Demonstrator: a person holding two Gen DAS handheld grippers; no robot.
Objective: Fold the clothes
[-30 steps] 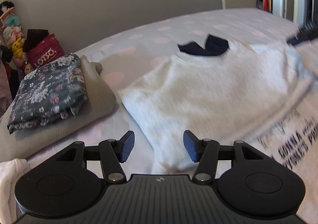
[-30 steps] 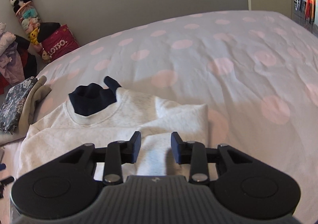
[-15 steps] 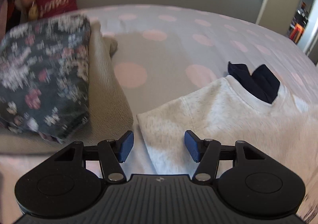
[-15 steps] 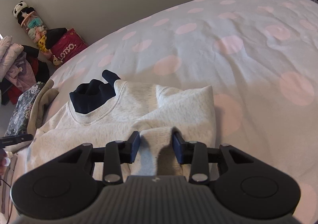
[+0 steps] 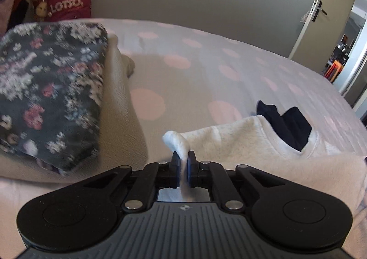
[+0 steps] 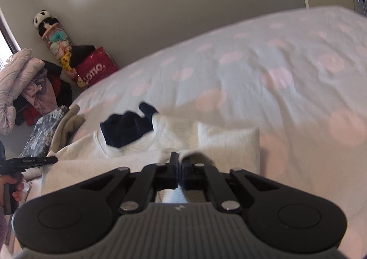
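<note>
Pale grey fleece sweatshirt [image 5: 240, 142] with navy collar lies flat on the pink-dotted bed cover [image 5: 206, 70]: soft, light, limp, likely to sag between holds. Left claw [image 5: 182, 167] pinches a raised fold at its edge; right claw [image 6: 179, 168] pinches another fold. Folded floral-print stack [image 5: 50, 84] sits left of left claw; grey wall beyond.
</note>
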